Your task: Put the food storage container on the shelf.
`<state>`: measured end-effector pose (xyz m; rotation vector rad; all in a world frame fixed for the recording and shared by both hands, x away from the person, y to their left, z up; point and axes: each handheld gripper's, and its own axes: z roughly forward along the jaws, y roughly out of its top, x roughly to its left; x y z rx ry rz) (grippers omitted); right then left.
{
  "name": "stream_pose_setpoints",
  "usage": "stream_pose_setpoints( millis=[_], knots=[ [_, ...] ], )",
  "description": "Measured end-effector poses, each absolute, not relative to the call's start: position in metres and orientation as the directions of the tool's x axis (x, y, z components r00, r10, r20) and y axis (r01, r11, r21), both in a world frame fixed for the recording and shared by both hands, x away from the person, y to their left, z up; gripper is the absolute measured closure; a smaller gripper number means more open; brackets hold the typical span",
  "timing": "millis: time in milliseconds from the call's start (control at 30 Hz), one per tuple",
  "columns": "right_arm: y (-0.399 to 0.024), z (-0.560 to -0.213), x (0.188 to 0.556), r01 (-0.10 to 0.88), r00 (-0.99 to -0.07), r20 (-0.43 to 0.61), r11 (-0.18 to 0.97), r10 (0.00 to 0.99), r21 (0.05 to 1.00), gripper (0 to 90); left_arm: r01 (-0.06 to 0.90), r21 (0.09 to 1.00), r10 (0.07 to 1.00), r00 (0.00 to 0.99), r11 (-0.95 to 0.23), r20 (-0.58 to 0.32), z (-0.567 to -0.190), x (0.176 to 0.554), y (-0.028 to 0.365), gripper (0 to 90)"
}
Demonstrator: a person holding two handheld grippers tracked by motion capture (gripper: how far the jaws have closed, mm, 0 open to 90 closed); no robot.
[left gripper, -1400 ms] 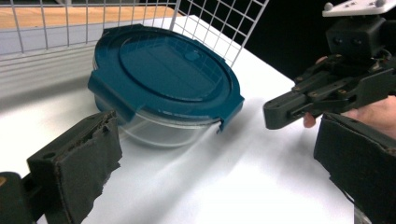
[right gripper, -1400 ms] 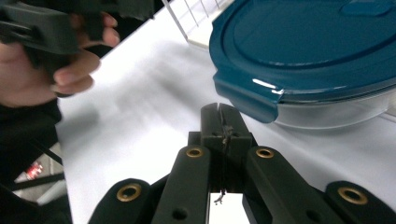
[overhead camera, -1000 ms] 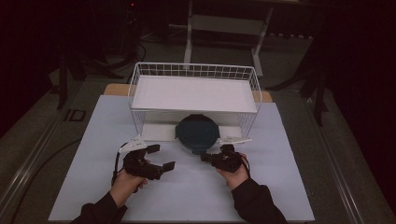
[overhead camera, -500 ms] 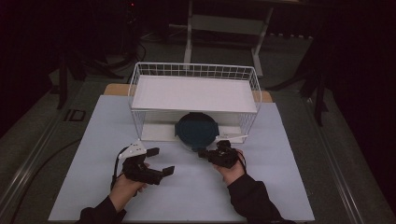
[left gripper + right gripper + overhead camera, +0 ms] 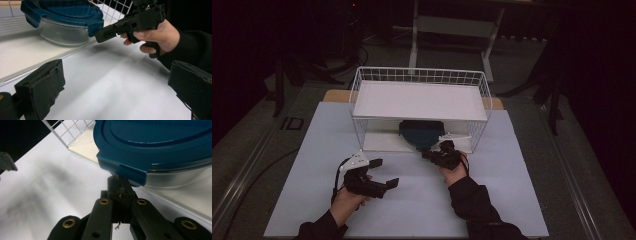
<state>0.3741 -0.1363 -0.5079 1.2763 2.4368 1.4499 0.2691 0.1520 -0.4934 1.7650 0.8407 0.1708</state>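
1. Two hand-held grippers work over the white tabletop (image 5: 312, 150). Nearest, the left hand-held gripper (image 5: 384, 172) hovers with its jaws spread wide and nothing between them, pointing toward the right hand.
2. Farther in, the right hand-held gripper (image 5: 428, 154) has its jaws pressed together, tips just beneath a latch tab of the container's blue lid (image 5: 155, 142); whether they touch it I cannot tell.
3. The glass container (image 5: 62, 32) sits upright on the bottom shelf of the white wire rack (image 5: 362, 95), at its front edge, lid on; its long axis is unclear.
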Motion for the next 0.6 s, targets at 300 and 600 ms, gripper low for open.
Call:
stream_pose_setpoints(
  millis=[300, 600],
  knots=[
    [-0.135, -0.508, 0.388, 0.636, -0.639, 0.365, 0.199, 0.677, 0.746, 89.9, 0.452, 0.883, 0.612, 0.736, -0.125, -0.291, -0.493, 0.269, 0.152, 0.9],
    [-0.126, -0.508, 0.386, 0.629, -0.647, 0.367, 0.197, 0.668, 0.752, 89.7, 0.450, 0.884, 0.608, 0.740, -0.130, -0.287, -0.493, 0.269, 0.151, 0.9]
  ],
)
